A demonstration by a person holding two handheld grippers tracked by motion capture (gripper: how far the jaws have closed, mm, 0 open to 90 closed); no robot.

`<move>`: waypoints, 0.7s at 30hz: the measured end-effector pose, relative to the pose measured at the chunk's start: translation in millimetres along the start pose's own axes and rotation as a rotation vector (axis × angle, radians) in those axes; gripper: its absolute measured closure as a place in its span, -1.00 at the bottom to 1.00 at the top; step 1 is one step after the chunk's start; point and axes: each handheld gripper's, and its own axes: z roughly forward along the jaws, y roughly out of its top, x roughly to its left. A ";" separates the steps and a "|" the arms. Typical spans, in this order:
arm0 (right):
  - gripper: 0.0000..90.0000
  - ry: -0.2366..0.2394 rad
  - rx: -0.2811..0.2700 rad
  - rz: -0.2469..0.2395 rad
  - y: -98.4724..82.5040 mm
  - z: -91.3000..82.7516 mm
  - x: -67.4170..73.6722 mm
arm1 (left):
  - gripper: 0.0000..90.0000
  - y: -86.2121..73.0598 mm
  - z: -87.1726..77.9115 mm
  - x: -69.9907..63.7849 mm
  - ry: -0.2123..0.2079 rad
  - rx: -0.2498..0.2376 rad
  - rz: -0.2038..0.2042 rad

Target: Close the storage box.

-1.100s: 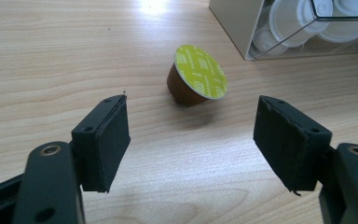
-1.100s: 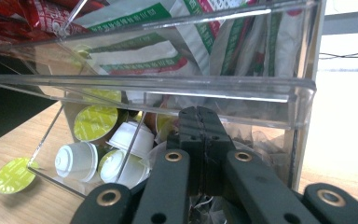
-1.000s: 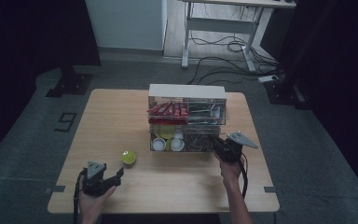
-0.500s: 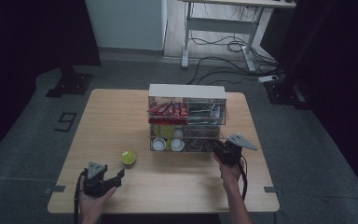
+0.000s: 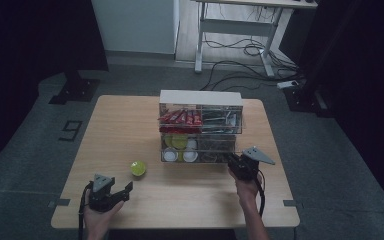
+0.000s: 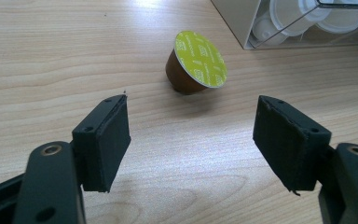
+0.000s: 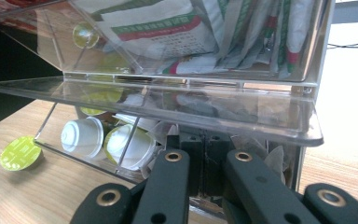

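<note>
Left gripper view pretty much tells the story: the coffee capsule [image 6: 192, 62] sits dead ahead of the left gripper [image 6: 191, 137], a bit beyond the tips and roughly centred in the gap, maybe a hair left of middle. Jaws are spread wide with nothing between them. The capsule is tipped on its side, green foil lid facing near and to the right, brown body pointing far-left, so its axis runs at a slant to the line between the pads. I reckon a straight push forward gets it between the pads, but they'd land on a sloped wall and the rim, so it could roll or squirt out.

From the high view, the capsule [image 5: 138, 168] lies on the table [image 5: 130, 125] just left of the clear organizer [image 5: 200, 131] and near the left gripper [image 5: 114, 191], well apart from the right gripper [image 5: 236, 165]. So the left hand is clearly the closer one.

Right gripper view shows the right gripper [image 7: 206, 161] clenched, tips tucked under the raised clear flap [image 7: 168, 100] at the lower right compartment [image 7: 242, 154], the one with the dark packets. Can't tell if it's pinching anything in there.
</note>
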 end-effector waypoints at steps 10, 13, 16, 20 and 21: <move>0.96 0.001 -0.001 -0.014 -2.2 -9.8 6.1 | -0.39 -0.2 -1.3 1.0 -0.003 -0.003 -0.004; 0.96 0.001 0.010 -0.015 -5.2 -10.5 6.5 | -0.39 -0.6 -0.9 1.2 -0.002 -0.002 -0.006; 0.96 0.001 0.021 -0.015 -8.3 -10.7 6.6 | -0.39 -0.9 -0.5 1.4 -0.003 0.000 -0.008; 0.96 0.000 0.045 -0.011 -13.9 -10.1 6.8 | -0.39 -1.0 -0.2 1.5 -0.006 0.000 -0.011; 0.96 -0.001 0.048 -0.013 -15.0 -9.9 6.8 | -0.39 -0.9 -0.6 1.7 -0.009 0.001 -0.011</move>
